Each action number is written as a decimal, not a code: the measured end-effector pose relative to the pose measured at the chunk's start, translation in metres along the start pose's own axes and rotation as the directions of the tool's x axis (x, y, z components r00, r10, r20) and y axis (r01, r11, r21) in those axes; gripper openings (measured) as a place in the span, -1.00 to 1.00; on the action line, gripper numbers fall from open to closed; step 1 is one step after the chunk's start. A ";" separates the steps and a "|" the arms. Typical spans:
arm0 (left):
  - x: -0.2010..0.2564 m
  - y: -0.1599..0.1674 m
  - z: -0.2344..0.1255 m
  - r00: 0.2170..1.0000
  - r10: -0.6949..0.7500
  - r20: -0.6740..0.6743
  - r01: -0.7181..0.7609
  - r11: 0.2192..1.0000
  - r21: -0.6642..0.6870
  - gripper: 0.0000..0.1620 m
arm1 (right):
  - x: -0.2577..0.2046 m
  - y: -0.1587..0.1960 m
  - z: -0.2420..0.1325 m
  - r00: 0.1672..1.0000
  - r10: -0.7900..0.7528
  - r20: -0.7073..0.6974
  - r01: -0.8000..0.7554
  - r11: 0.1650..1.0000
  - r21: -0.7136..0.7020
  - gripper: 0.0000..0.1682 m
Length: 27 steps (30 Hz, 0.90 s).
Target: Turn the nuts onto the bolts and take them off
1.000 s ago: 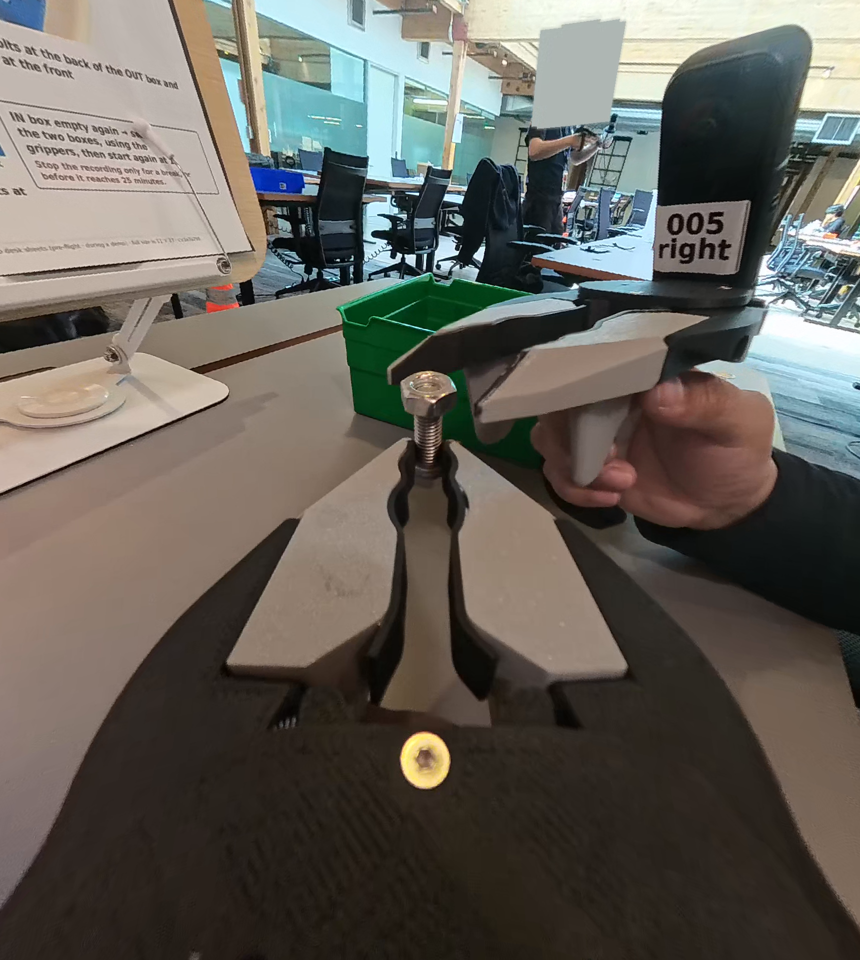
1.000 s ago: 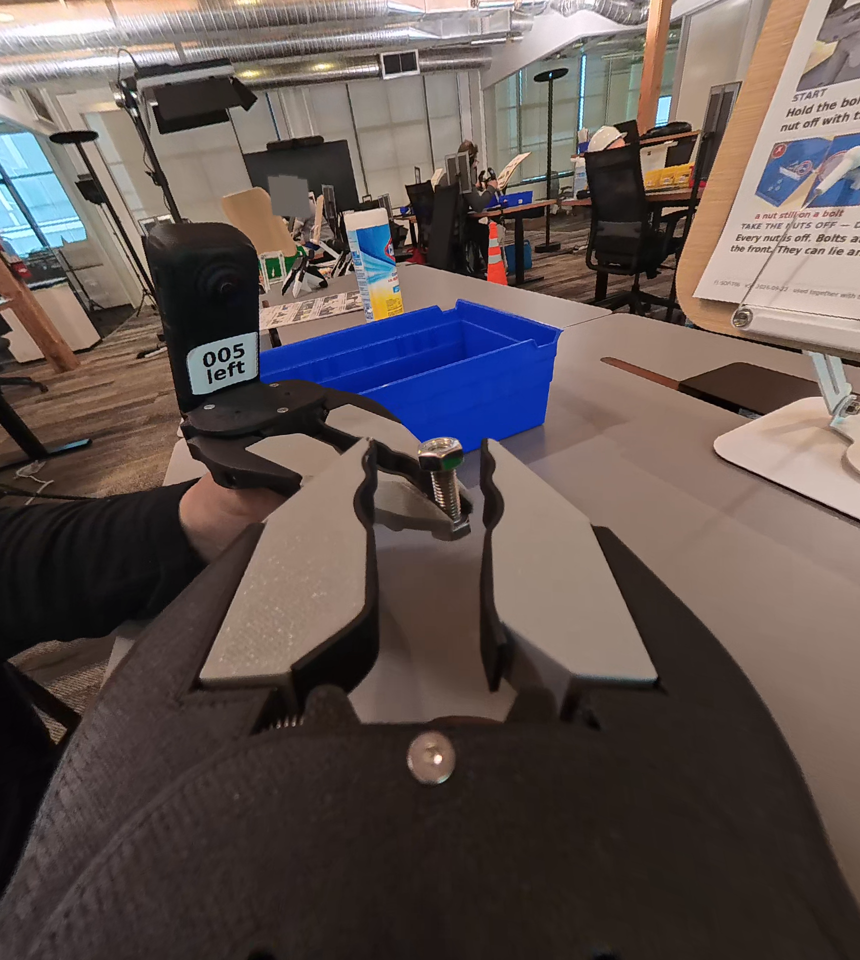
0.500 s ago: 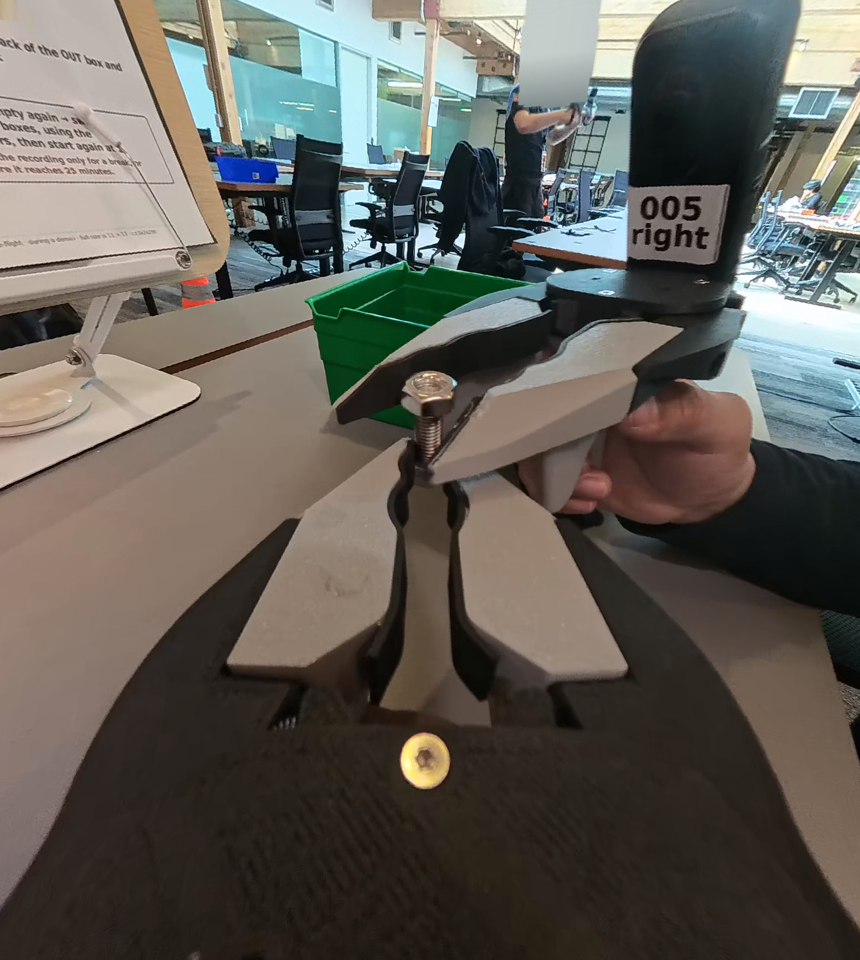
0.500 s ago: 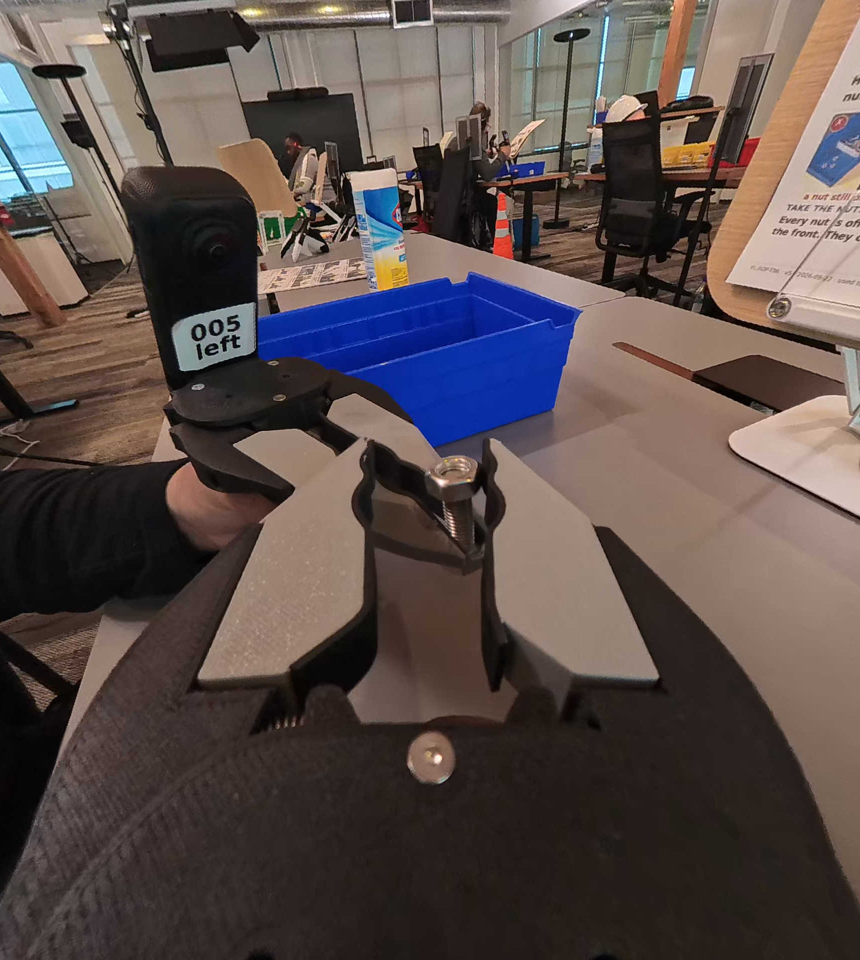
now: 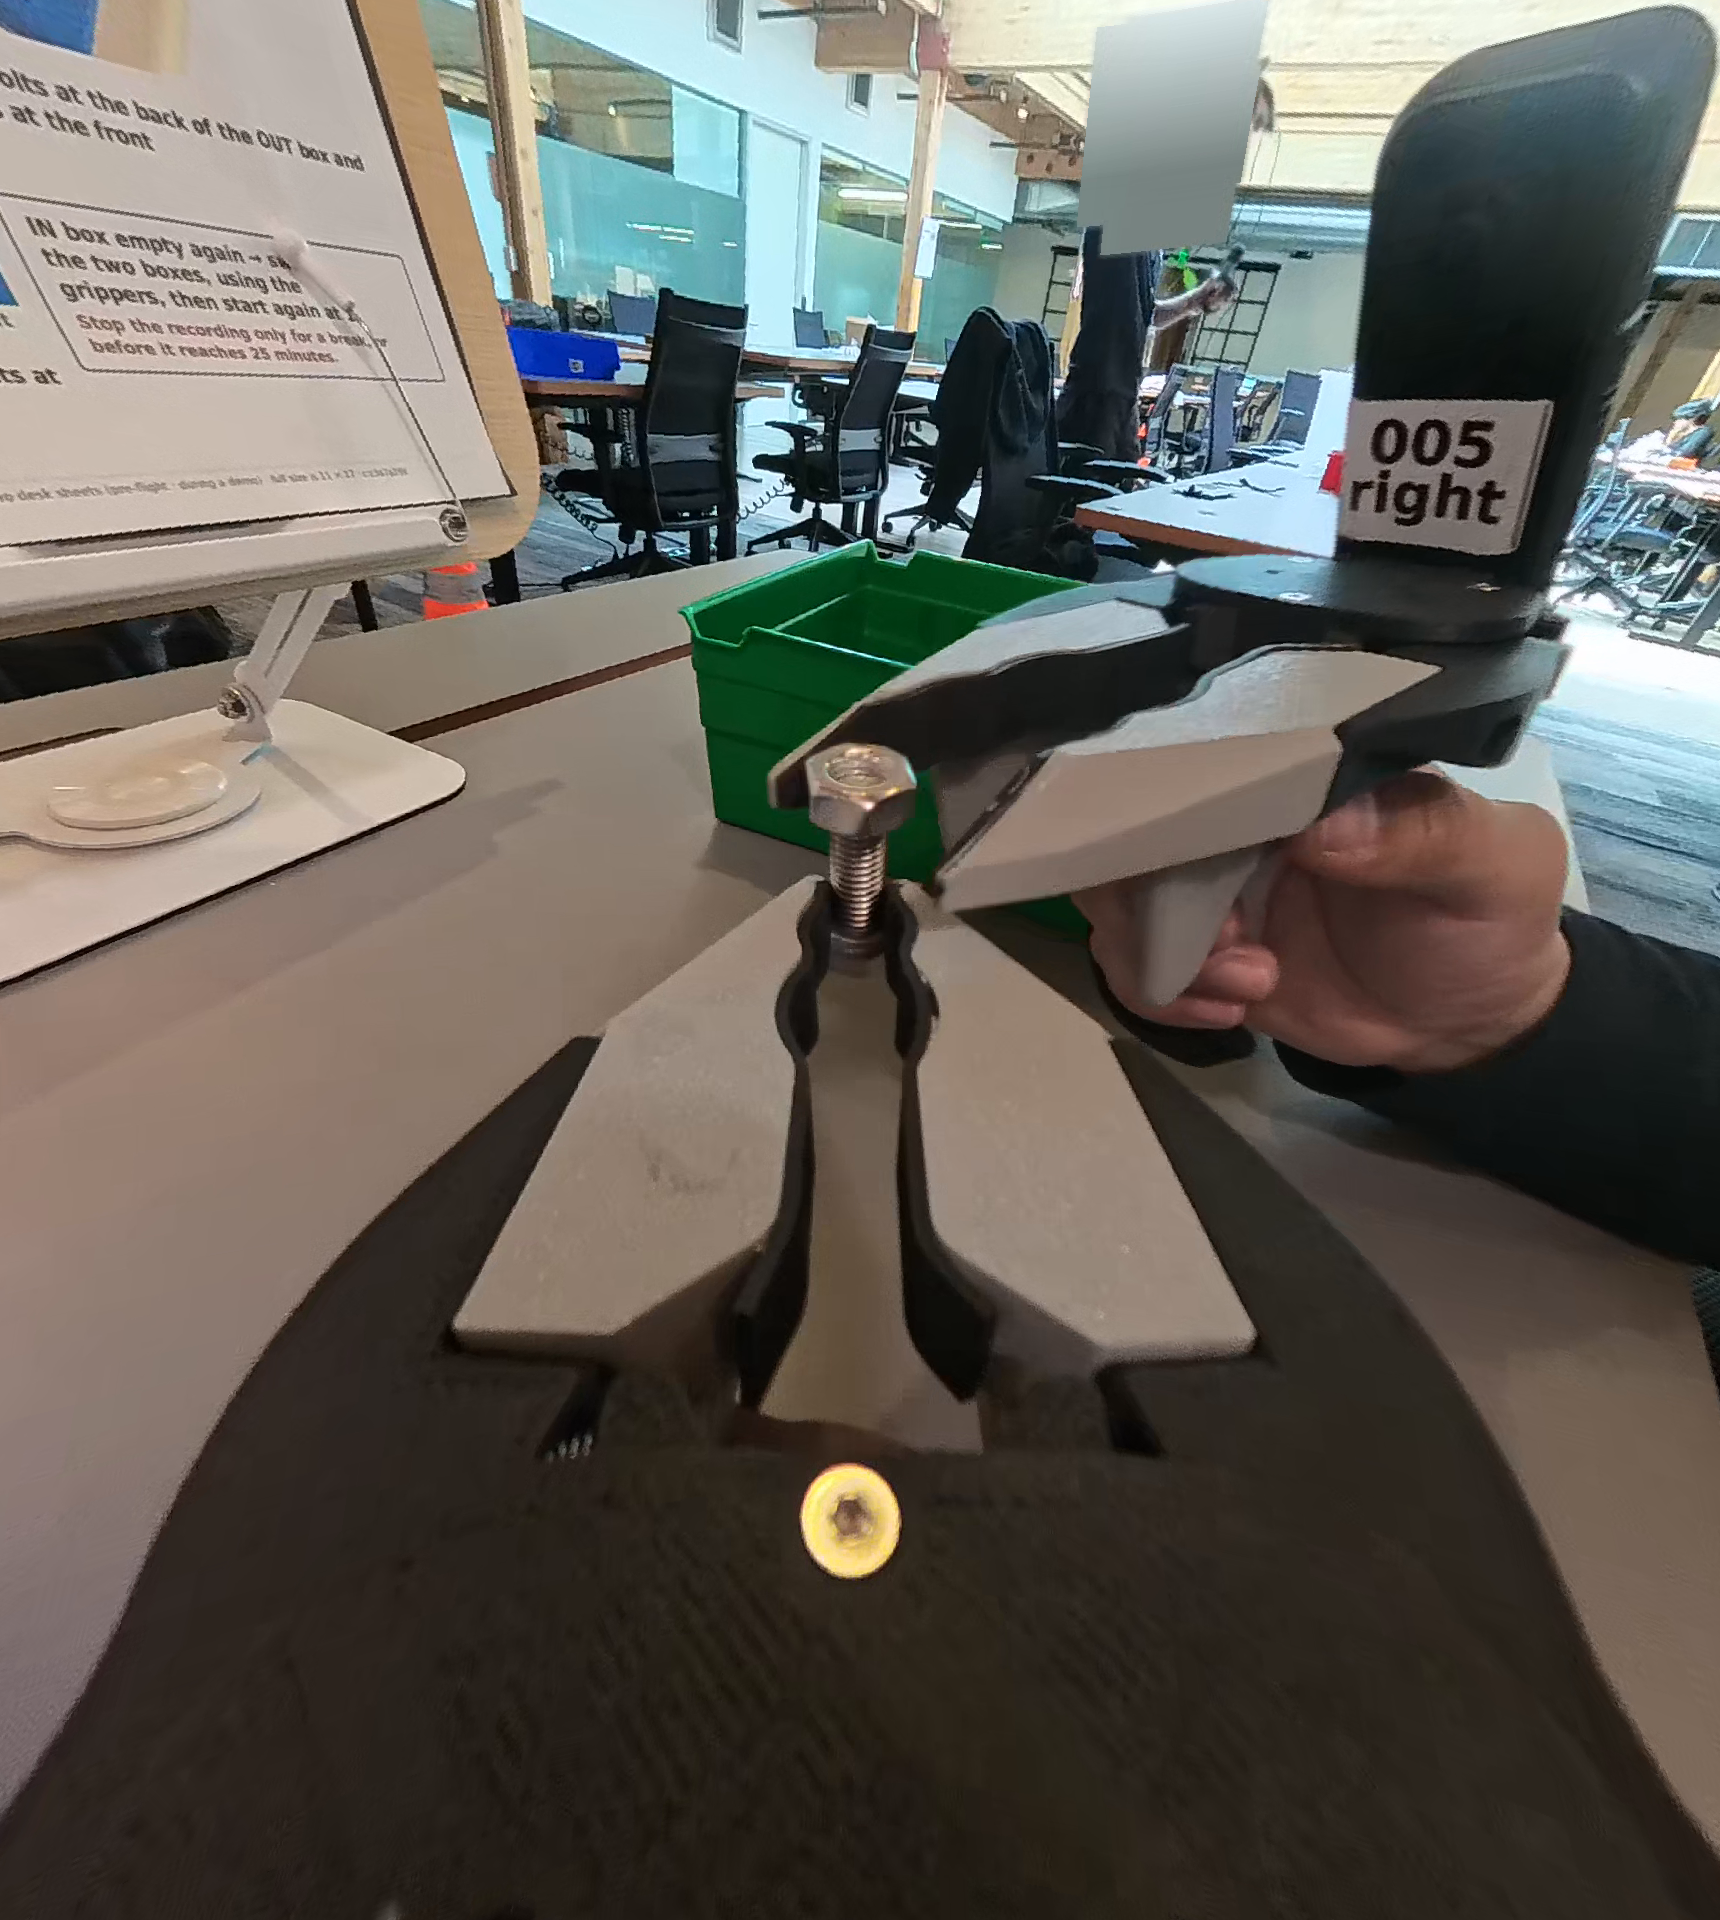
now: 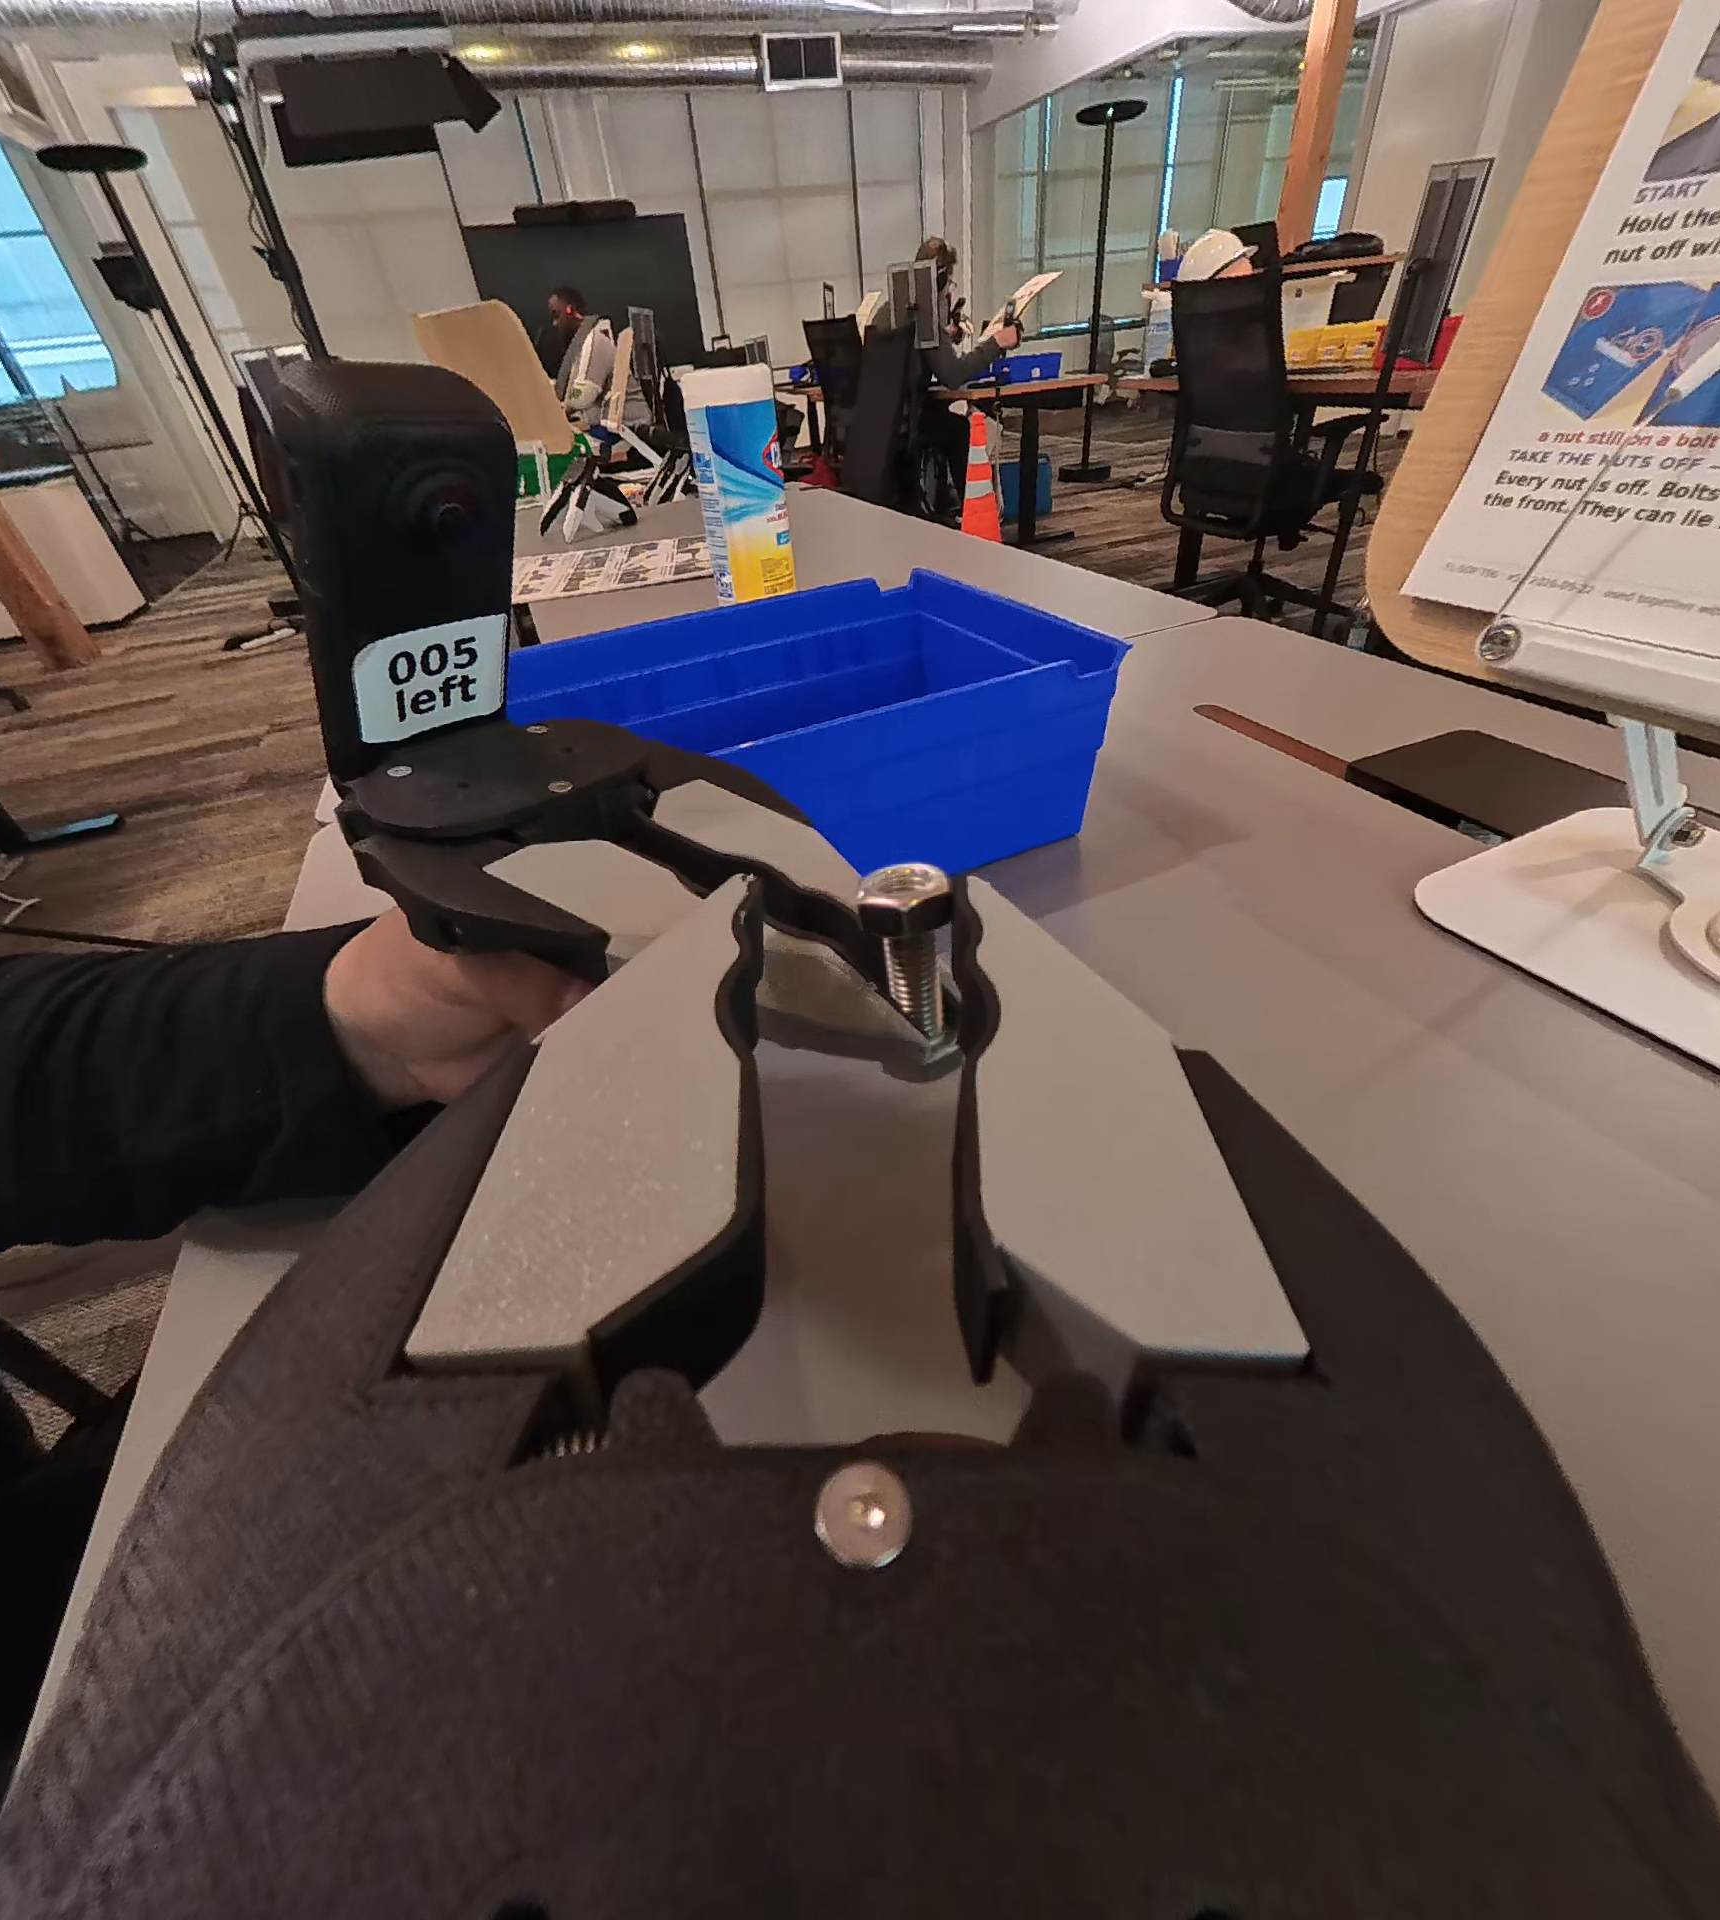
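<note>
My left gripper is shut on the lower end of a steel bolt and holds it upright above the grey table. A hex nut sits at the top of the thread. My right gripper comes in from the right, open, with one finger behind the nut and one in front. In the right wrist view the nut stands between the right gripper's fingers, close against the right-hand finger, with a clear gap to the left-hand one. The left gripper holds the bolt from the left.
A green bin stands behind the bolt in the left wrist view. A blue bin stands behind it in the right wrist view, with a wipes canister beyond. A white instruction stand sits at the table's side. My left and right fingertips are right by each other.
The right gripper pushed its open fingers farther around the nut, then drew back a little. It stays open. The left gripper keeps the bolt upright.
</note>
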State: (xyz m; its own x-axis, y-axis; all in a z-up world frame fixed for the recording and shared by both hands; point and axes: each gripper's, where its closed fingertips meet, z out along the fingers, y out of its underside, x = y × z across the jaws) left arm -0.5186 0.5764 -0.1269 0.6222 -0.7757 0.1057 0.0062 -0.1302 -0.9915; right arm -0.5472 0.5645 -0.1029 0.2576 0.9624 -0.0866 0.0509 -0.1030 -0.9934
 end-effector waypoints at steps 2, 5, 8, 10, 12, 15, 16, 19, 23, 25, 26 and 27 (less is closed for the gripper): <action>0.005 0.001 0.001 1.000 0.005 -0.026 -0.005 1.000 -0.006 -0.92 | -0.001 0.002 0.003 1.000 0.007 0.005 -0.007 1.000 -0.003 -0.58; 0.014 0.003 0.004 0.999 0.015 -0.053 -0.015 1.000 -0.011 -0.92 | -0.003 0.005 0.005 1.000 0.014 0.014 -0.014 1.000 -0.012 -0.60; 0.016 0.004 0.005 0.998 0.031 -0.054 -0.032 0.999 -0.017 -0.92 | -0.005 0.006 0.006 1.000 0.009 0.019 -0.008 1.000 -0.021 -0.63; 0.014 0.003 0.004 0.998 0.024 -0.052 -0.025 1.000 -0.015 -0.92 | -0.004 0.006 0.006 1.000 0.009 0.016 -0.009 1.000 -0.020 -0.62; 0.012 0.003 0.003 0.999 0.022 -0.043 -0.022 1.000 -0.014 -0.92 | -0.002 0.004 0.004 1.000 0.013 0.009 -0.013 1.000 -0.014 -0.61; 0.007 0.001 0.001 0.999 0.015 -0.028 -0.016 1.000 -0.008 -0.92 | 0.004 0.000 -0.001 1.000 0.006 -0.019 -0.006 1.000 -0.002 -0.61; 0.006 0.000 0.001 1.000 0.013 -0.022 -0.013 1.000 -0.005 -0.92 | 0.006 -0.001 -0.002 1.000 0.002 -0.029 -0.002 1.000 0.003 -0.61; 0.000 -0.001 -0.001 1.000 0.001 0.001 -0.001 1.000 0.001 -0.92 | 0.008 -0.004 -0.005 0.999 0.000 -0.038 0.000 1.000 0.014 -0.63; -0.004 -0.001 -0.003 1.000 -0.010 0.013 0.010 1.000 0.002 -0.92 | 0.003 0.000 -0.002 1.000 -0.014 -0.022 0.014 1.000 -0.007 -0.66; -0.001 0.000 -0.001 1.000 -0.005 0.000 0.005 1.000 -0.006 -0.92 | 0.002 0.002 0.001 1.000 -0.012 -0.017 0.012 1.000 -0.011 -0.63; 0.001 0.001 0.000 1.000 0.000 -0.004 0.000 1.000 -0.009 -0.92 | 0.001 0.003 0.002 1.000 -0.007 -0.012 0.007 1.000 -0.014 -0.63; 0.003 0.002 0.001 1.000 0.006 -0.010 -0.006 1.000 -0.013 -0.92 | 0.001 0.004 0.003 1.000 -0.002 -0.013 0.001 1.000 -0.014 -0.63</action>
State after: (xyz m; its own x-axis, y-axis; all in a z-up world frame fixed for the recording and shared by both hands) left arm -0.5161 0.5741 -0.1287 0.6143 -0.7826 0.1006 -0.0079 -0.1335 -0.9910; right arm -0.5497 0.5658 -0.1076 0.2705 0.9591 -0.0839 0.0648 -0.1051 -0.9924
